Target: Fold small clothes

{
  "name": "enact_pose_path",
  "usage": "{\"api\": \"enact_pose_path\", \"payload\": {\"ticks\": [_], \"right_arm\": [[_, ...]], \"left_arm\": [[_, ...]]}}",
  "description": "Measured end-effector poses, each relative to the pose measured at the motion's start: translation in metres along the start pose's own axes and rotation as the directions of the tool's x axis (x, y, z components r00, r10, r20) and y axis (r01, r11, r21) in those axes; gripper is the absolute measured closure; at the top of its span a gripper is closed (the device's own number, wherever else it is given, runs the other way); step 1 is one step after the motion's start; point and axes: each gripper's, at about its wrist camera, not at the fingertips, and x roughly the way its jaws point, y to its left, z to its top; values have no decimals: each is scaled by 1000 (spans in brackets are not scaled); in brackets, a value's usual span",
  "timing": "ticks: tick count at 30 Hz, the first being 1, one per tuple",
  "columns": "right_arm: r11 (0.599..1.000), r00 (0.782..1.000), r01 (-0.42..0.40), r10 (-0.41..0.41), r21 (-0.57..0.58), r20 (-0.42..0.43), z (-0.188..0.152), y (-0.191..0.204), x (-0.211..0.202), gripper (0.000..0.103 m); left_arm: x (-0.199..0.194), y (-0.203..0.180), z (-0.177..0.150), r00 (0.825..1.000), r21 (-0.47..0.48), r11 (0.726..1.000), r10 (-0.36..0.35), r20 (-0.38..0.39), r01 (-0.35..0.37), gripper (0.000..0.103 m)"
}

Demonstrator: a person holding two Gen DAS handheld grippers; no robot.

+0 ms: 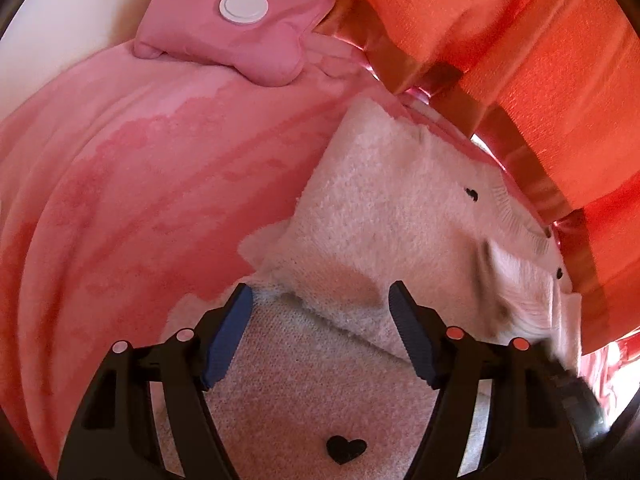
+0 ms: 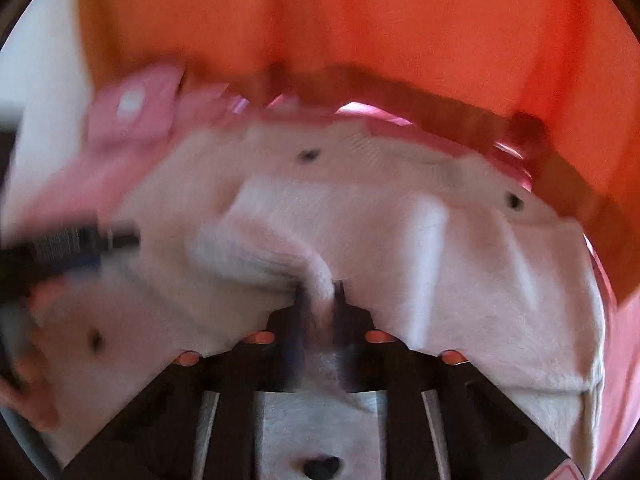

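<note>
A small cream knit sweater (image 1: 384, 216) with black heart marks lies on a pink blanket (image 1: 120, 184). One part is folded over the body. My left gripper (image 1: 320, 304) is open just above the folded edge, holding nothing. In the blurred right wrist view the sweater (image 2: 460, 264) fills the middle. My right gripper (image 2: 320, 292) is shut on a bunched fold of the sweater. The left gripper also shows at the left edge of that view (image 2: 64, 248).
A pink pouch (image 1: 236, 28) with a white round cap lies at the far end of the blanket. An orange curtain (image 1: 520, 40) hangs behind a wooden bed frame (image 1: 404, 64). A white wall (image 1: 60, 28) is at the far left.
</note>
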Motion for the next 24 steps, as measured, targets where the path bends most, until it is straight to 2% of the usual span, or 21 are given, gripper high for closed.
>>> {"api": "enact_pose_path", "payload": {"ticks": [2, 3, 5, 7, 8, 9, 10, 11, 13, 15, 16, 17, 18, 19, 20, 21, 22, 23, 24], "right_arm": [[975, 997, -38, 24, 219, 67, 11, -58, -29, 92], [959, 997, -43, 23, 280, 74, 10, -77, -34, 91], [903, 999, -34, 32, 428, 12, -4, -128, -28, 82], [854, 996, 62, -23, 517, -81, -24, -159, -17, 81], [828, 995, 65, -8, 557, -104, -30, -170, -15, 81], [800, 994, 21, 45, 600, -95, -33, -179, -13, 80], [764, 993, -35, 101, 644, -66, -34, -187, -13, 73], [736, 990, -81, 136, 672, -30, -33, -192, -14, 58], [727, 991, -100, 136, 679, 0, -30, -193, -15, 38], [741, 991, -94, 135, 665, -10, -27, -190, -8, 37], [755, 991, -82, 134, 651, -30, -27, -187, 0, 37], [771, 992, -65, 118, 633, -42, -26, -183, 6, 45], [813, 996, -21, 65, 583, -55, -22, -177, 10, 56], [844, 996, 22, 26, 536, -83, -20, -173, 12, 94], [862, 996, 24, 23, 507, -87, -12, -167, 8, 93], [862, 998, -24, 51, 507, -39, -8, -163, 0, 93], [867, 992, -126, 106, 482, 69, 6, -155, -24, 94], [879, 982, -178, 129, 442, 138, 16, -148, -43, 94], [896, 946, -271, 180, 353, 269, 29, -138, -79, 94]], "left_arm": [[-7, 9, 1, 1000, -30, 999, -32, -1, 31, 37], [-9, 12, 2, 999, -42, 998, -46, -5, 46, 37], [-8, 16, 2, 996, -77, 994, -83, -17, 82, 37], [-8, 18, 1, 991, -112, 986, -130, -34, 126, 37], [-6, 19, 1, 982, -141, 975, -182, -48, 174, 37], [-3, 21, 0, 967, -180, 955, -249, -63, 234, 37], [-1, 21, -1, 958, -201, 944, -278, -69, 260, 36], [3, 23, -1, 945, -236, 927, -319, -79, 293, 36], [9, 27, -2, 938, -276, 911, -339, -80, 306, 36], [12, 32, 0, 933, -302, 897, -354, -56, 323, 39], [13, 34, 1, 934, -307, 895, -355, -48, 325, 49], [12, 35, 4, 935, -303, 894, -354, -30, 329, 59], [13, 35, 6, 936, -293, 897, -351, -23, 329, 84], [15, 35, 10, 938, -282, 902, -346, -20, 327, 96], [15, 36, 14, 937, -277, 901, -349, -3, 335, 97], [10, 36, 17, 935, -279, 895, -355, 28, 348, 97], [-1, 34, 21, 929, -264, 892, -363, 67, 368, 98], [-12, 32, 25, 925, -238, 894, -366, 101, 380, 98], [-23, 28, 28, 923, -207, 901, -358, 137, 381, 98]]}}
